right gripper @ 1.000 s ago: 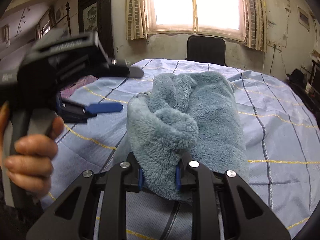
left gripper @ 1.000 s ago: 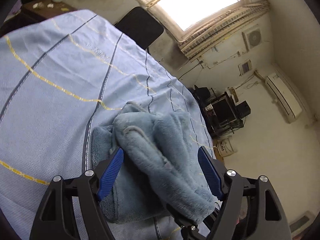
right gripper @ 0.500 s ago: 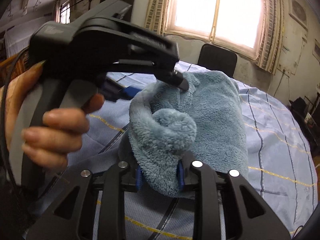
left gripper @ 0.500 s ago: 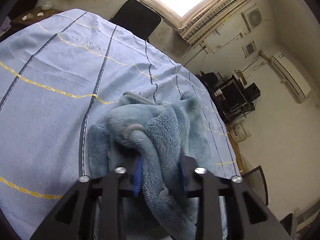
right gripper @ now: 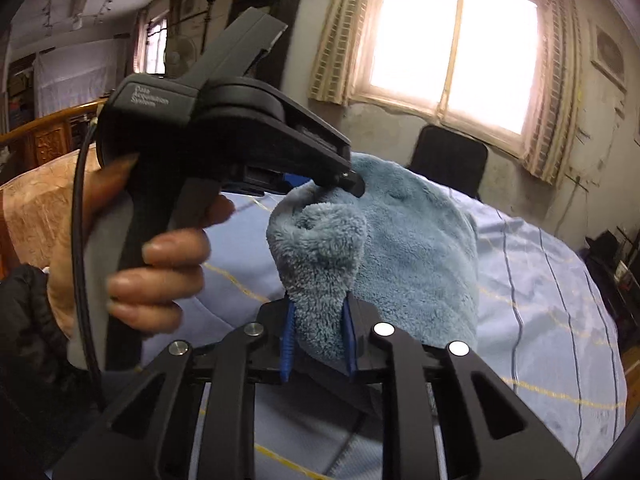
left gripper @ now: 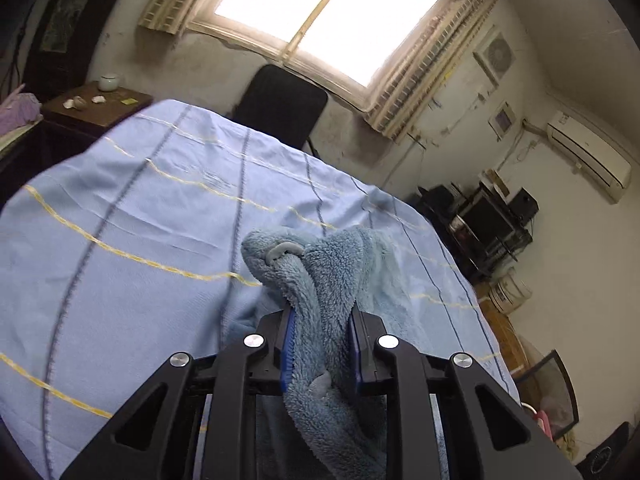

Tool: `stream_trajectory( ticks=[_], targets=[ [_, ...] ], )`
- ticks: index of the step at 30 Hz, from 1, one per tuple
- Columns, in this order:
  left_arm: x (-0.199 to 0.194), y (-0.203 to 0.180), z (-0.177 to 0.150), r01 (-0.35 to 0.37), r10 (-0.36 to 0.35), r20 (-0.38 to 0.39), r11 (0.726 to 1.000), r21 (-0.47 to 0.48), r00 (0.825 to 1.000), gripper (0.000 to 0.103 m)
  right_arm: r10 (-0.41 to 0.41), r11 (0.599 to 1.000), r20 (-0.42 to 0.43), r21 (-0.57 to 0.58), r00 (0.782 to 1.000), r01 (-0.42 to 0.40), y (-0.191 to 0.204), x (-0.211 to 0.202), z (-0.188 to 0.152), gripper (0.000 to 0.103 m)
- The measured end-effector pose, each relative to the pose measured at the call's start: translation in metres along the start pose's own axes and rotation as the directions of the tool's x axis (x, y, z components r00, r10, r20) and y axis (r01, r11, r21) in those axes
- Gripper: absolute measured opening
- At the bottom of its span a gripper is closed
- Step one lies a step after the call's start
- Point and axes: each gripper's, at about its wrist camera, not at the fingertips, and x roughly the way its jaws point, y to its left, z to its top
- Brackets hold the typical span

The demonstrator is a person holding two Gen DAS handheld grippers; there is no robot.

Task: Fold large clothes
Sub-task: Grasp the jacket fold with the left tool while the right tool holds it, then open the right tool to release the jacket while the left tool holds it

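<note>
The fleece garment (left gripper: 332, 280) lay bunched near the middle of the bed (left gripper: 120, 240), on the blue striped sheet (right gripper: 540, 280), with two folds lifted. The left gripper (left gripper: 322, 344) was closing, its blue pads (left gripper: 289, 344) pinching one thick fold. The right gripper (right gripper: 318, 336) was closing too, clamped on another rolled fold. A hand (right gripper: 132, 264) held the left gripper's handle.
</note>
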Motion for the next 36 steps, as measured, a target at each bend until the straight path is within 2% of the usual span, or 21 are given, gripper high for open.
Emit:
stream_trajectory(
  ticks=[2,4,6,7,8,13,17,19,22,26,29,30,33,36],
  targets=[
    [0.004,0.018,0.001,-0.028,0.028,-0.026,0.999,-0.016,0.999,0.022,0.026,0.999,-0.005,-0.019,1.0,-0.026,0.011,0.008,0.009,0.018],
    [0.018,0.032,-0.001,-0.056,0.053,-0.083,0.998,-0.035,0.995,0.022,0.044,0.999,-0.027,-0.026,0.999,-0.044,0.019,0.021,0.01,0.018],
    [0.043,0.047,-0.009,-0.105,0.094,-0.182,0.993,-0.053,0.979,0.023,0.079,0.997,-0.089,0.009,0.993,-0.078,0.018,0.042,0.004,0.019],
    [0.059,0.051,-0.015,-0.14,0.127,-0.227,0.989,-0.041,0.966,0.023,0.107,0.994,-0.136,0.049,0.985,-0.101,0.014,0.056,-0.003,0.019],
    [0.065,0.051,-0.018,-0.157,0.146,-0.242,0.987,-0.026,0.959,0.024,0.13,0.99,-0.161,0.079,0.978,-0.118,0.01,0.065,-0.009,0.019],
    [0.066,0.04,-0.02,-0.21,0.218,-0.218,0.976,0.056,0.951,0.027,0.189,0.976,-0.169,0.143,0.967,-0.165,-0.002,0.073,-0.017,0.018],
    [0.063,0.042,-0.02,-0.222,0.225,-0.215,0.974,0.036,0.95,0.036,0.218,0.968,-0.159,0.161,0.963,-0.192,-0.012,0.074,-0.016,0.018],
    [0.052,0.045,-0.015,-0.216,0.213,-0.199,0.976,0.007,0.957,0.041,0.234,0.963,-0.153,0.174,0.96,-0.207,-0.018,0.072,-0.013,0.019],
    [0.031,0.038,-0.009,-0.198,0.196,-0.136,0.98,0.003,0.971,0.041,0.284,0.94,-0.127,0.234,0.95,-0.25,-0.038,0.06,-0.015,0.021],
    [0.003,0.018,-0.005,-0.19,0.193,-0.055,0.98,0.052,0.98,0.042,0.353,0.896,-0.056,0.308,0.934,-0.32,-0.072,0.036,-0.015,0.026],
    [0.002,0.006,-0.009,-0.177,0.184,-0.06,0.979,0.097,0.981,0.045,0.391,0.883,-0.02,0.291,0.92,-0.369,-0.082,0.024,-0.017,0.041],
    [0.007,0.002,-0.012,-0.18,0.19,-0.075,0.976,0.12,0.979,0.045,0.383,0.889,-0.018,0.279,0.924,-0.363,-0.08,0.023,-0.017,0.042],
    [0.031,0.0,-0.021,-0.218,0.24,-0.134,0.962,0.164,0.961,0.045,0.343,0.918,-0.066,0.237,0.937,-0.319,-0.074,0.029,-0.019,0.039],
    [0.05,0.008,-0.032,-0.238,0.269,-0.182,0.955,0.175,0.946,0.046,0.3,0.929,-0.141,0.268,0.943,-0.256,-0.08,0.046,-0.024,0.019]
  ],
)
